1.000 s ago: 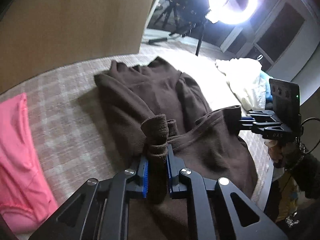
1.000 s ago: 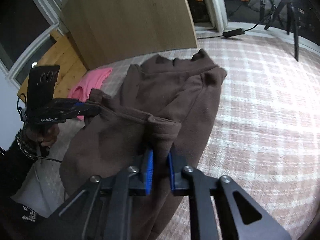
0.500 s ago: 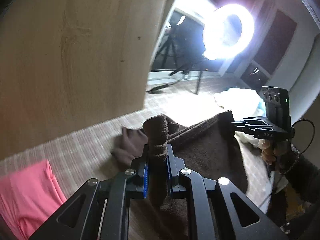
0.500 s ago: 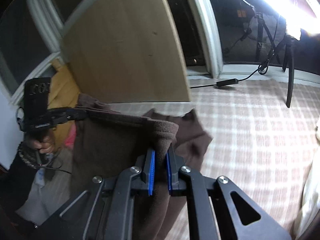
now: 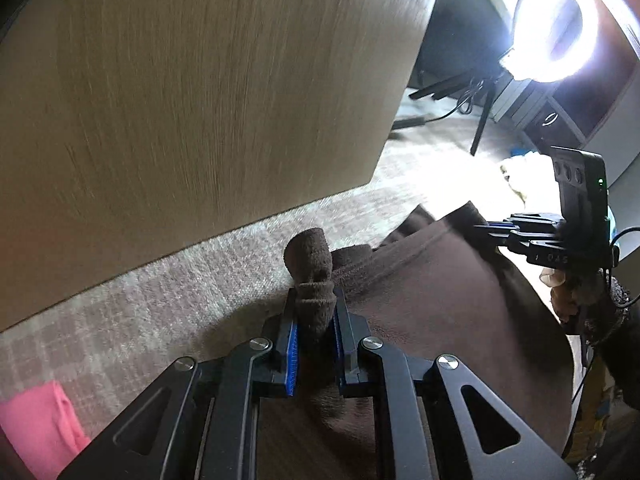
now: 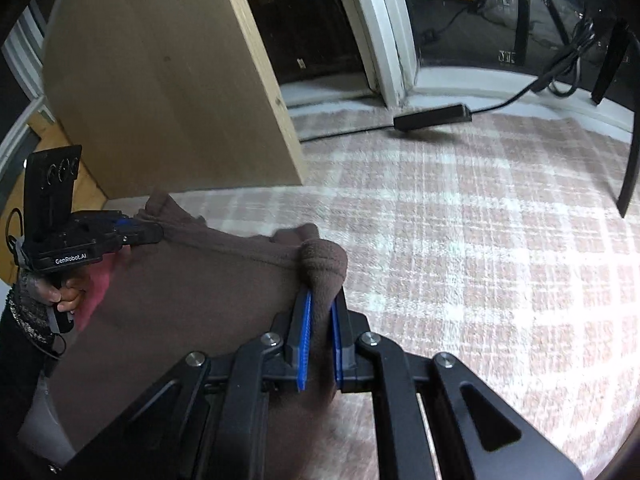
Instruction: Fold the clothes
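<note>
Left gripper [image 5: 314, 320]: jaws pinching a bunched edge of the brown garment [image 5: 432, 320] | right gripper [image 6: 320, 320]: jaws clamped on its other corner | garment now hangs stretched between them over the plaid carpet [image 6: 460, 240], no longer spread flat | wooden panel [image 5: 200, 100] looms closer

Fuzzy brown fleece garment [image 5: 432, 320], matt wood panel [image 5: 200, 100]

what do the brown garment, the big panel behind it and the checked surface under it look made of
Brown garment: soft fleece or brushed knit, going by its matte, fuzzy nap and thick rolled edge.
Big panel: wood or wood-look laminate, with pale tan grain streaks and a flat, low-sheen face; which one is unclear.
Checked surface: woven textile, perhaps a blanket or rug, showing a slightly nubby pink and white plaid weave.
</note>
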`<state>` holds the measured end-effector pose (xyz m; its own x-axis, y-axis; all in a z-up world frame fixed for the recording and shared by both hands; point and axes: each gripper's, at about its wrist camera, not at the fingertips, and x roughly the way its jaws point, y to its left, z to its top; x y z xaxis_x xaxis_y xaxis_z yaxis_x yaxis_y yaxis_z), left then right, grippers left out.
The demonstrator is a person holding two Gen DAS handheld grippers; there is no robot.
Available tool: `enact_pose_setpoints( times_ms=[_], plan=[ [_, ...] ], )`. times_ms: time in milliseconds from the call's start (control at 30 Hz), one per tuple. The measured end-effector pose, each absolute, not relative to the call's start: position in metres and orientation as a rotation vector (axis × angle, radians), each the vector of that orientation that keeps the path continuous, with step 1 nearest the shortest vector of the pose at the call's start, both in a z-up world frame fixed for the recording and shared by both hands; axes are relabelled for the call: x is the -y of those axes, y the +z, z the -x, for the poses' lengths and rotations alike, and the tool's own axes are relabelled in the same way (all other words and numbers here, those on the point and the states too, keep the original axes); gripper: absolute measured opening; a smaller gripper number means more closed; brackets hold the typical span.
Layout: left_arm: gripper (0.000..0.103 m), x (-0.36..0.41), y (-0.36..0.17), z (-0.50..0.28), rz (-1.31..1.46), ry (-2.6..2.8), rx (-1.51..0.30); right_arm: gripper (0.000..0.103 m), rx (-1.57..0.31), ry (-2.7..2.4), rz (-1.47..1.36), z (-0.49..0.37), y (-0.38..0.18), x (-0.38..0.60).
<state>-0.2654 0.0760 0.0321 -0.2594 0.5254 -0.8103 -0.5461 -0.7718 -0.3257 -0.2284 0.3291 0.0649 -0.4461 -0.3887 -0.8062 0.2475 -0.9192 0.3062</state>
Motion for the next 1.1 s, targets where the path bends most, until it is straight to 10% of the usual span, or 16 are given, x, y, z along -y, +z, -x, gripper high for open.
enact_pose_setpoints(
  times_ms=[167,667,833,1100],
  plan=[
    [0.023,-0.059,0.051,0.262,1.357,2.102,0.021,0.038,0.101,-2.469,-1.393,0.225,0.076,-0.330],
    [0.025,-0.052,0.086,0.074,1.286,1.881,-0.006,0.038,0.217,-2.338,-1.226,0.059,0.131,-0.309],
    [0.024,-0.055,0.041,0.049,1.433,1.834,-0.042,0.037,0.059,-2.255,-1.443,0.037,0.072,-0.287],
    [0.024,-0.054,0.103,0.090,1.296,1.993,-0.102,0.038,0.100,-2.396,-1.268,0.064,0.136,-0.310]
  ],
)
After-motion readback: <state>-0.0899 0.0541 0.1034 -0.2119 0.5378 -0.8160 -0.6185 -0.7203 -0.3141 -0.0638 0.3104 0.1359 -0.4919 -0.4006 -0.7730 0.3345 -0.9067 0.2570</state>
